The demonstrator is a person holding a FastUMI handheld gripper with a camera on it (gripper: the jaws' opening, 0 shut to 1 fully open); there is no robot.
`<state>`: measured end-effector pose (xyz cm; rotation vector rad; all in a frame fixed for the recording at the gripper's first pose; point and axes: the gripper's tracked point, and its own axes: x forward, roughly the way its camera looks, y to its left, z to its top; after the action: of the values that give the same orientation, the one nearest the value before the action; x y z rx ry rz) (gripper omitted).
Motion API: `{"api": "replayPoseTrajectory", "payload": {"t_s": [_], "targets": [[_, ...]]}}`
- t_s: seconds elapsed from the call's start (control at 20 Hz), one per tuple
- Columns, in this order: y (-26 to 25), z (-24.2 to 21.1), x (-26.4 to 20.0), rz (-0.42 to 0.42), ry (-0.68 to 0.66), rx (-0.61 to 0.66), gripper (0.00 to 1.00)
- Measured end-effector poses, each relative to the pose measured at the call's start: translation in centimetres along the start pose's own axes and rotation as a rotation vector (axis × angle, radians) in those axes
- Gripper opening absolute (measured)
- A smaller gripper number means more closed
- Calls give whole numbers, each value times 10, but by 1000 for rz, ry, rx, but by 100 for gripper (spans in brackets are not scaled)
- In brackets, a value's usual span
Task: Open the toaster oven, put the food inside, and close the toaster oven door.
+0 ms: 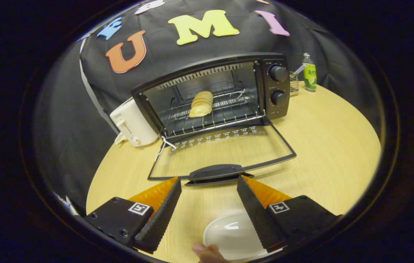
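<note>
Wooden table (pixel 331 146) bears open toaster oven (pixel 214 95); hand-held gripper (pixel 209 181) spread.

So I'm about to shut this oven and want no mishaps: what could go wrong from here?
The gripper, jaws open, sits just short of the flat black door handle; it might slip off while lifting. The ridged yellow bread lies on the wire rack, whose front edge could catch the glass door.
</note>
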<state>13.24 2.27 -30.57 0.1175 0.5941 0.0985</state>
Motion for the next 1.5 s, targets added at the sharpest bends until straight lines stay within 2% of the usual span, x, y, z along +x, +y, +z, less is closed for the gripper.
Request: {"api": "replayPoseTrajectory", "payload": {"t_s": [0.15, 0.3, 0.4, 0.75, 0.95, 1.3, 1.5], "targets": [[-1, -13, 6, -30, 27, -44, 100], [-4, -11, 15, -52, 11, -28, 100], [-14, -13, 22, -96, 31, -46, 100], [-12, -11, 26, -100, 50, 5, 100], [-9, -2, 19, -71, 35, 71, 100], [-3, 18, 4, -78, -53, 45, 100], [-6, 10, 10, -89, -36, 85, 100]]}}
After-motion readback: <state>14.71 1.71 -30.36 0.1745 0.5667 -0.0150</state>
